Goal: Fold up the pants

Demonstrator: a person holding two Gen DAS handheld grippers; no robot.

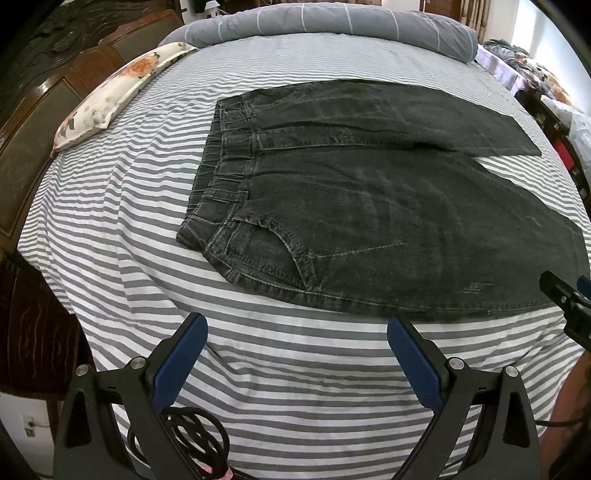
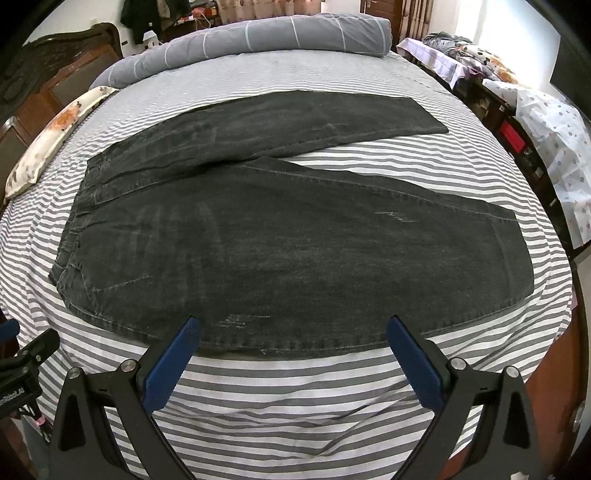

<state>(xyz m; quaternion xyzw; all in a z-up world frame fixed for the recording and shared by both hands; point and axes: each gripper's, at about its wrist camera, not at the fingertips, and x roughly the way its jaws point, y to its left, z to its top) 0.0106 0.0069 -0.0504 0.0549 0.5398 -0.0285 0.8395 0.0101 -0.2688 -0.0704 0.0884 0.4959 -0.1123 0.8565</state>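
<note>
Both grippers are closest to the cameras, low over the near edge of the bed. On the left side, the left gripper (image 1: 295, 354) has its two blue fingers (image 1: 177, 354) spread wide apart. Nothing is between them. Only the striped sheet (image 1: 122, 229) shows under them, and the pants (image 1: 369, 206) start just past the tips. A black cable (image 1: 192, 439) loops under this gripper.

Far left, a flowery pillow (image 1: 107, 96) lies along the edge of the bed, next to a dark wooden headboard (image 1: 44, 96).

In the middle, the dark gray pants lie flat on the sheet. Seen from the left wrist, the waistband (image 1: 221, 177) is on the left and the two legs run off to the right. One leg is close to the grippers. The other leg is farther back. The legs touch near the waist and split apart toward the right, and a wedge of sheet shows between them. A rolled gray blanket (image 1: 325, 22) lies across the far end of the bed.

On the right, the right gripper (image 2: 293, 354) is wide open too, holding nothing. Its blue fingertips (image 2: 188, 332) sit right at the near edge of the pants (image 2: 295, 258), but I cannot tell if they touch the cloth. Far right, another bed with patterned covers (image 2: 554, 125) stands beside this one.
</note>
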